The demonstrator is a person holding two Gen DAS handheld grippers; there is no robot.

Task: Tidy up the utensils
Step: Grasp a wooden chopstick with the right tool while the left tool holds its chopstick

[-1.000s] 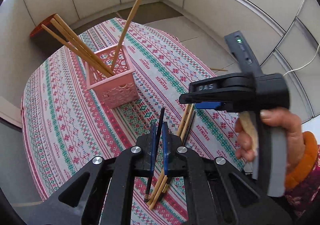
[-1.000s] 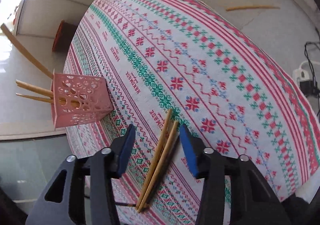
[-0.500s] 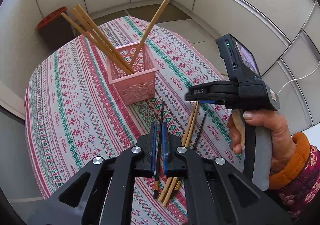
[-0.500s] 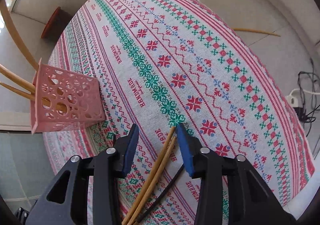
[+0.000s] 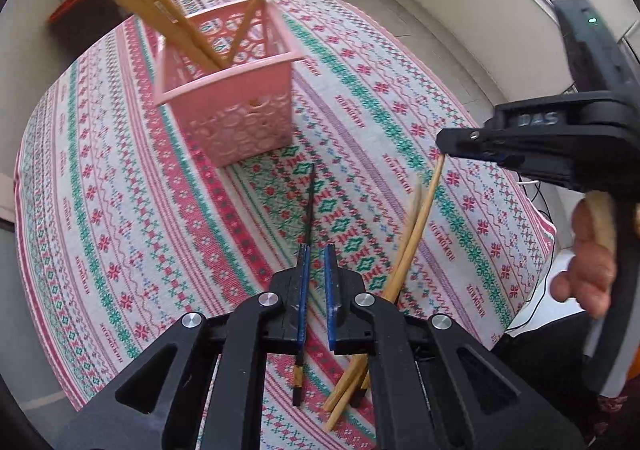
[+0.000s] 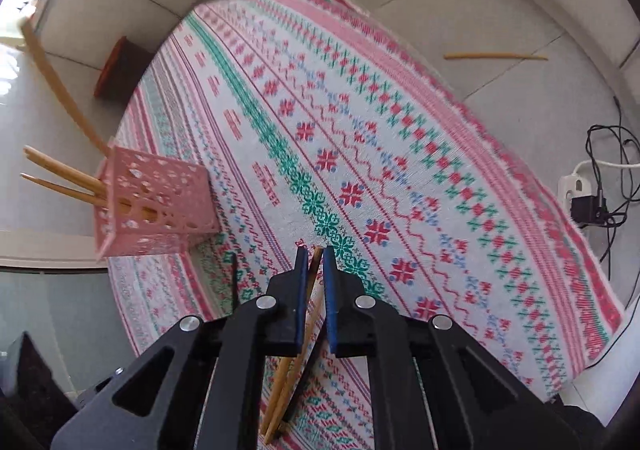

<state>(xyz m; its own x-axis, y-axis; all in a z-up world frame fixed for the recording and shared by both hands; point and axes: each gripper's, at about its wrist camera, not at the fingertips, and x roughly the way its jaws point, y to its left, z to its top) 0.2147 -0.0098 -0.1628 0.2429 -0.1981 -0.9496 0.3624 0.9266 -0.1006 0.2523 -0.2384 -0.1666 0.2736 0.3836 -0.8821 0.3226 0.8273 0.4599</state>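
A pink perforated basket (image 5: 236,106) stands on the patterned tablecloth (image 5: 100,178) and holds several wooden chopsticks (image 5: 156,6). My left gripper (image 5: 315,254) is shut on a black chopstick (image 5: 309,206) that points toward the basket, a little short of it. My right gripper (image 6: 315,256) is shut on wooden chopsticks (image 6: 294,362) and holds them lifted off the cloth. The right gripper also shows in the left wrist view (image 5: 472,142), with its chopsticks (image 5: 416,234) hanging down. The basket also shows in the right wrist view (image 6: 156,206), at the left.
One wooden chopstick (image 6: 494,56) lies on the tiled floor beyond the table's far edge. A power strip with cables (image 6: 580,194) sits on the floor at the right. A red-brown bin (image 6: 120,66) stands on the floor behind the table.
My right gripper has closed on the wooden chopsticks and raised them off the cloth. My left gripper has carried the black chopstick closer to the basket.
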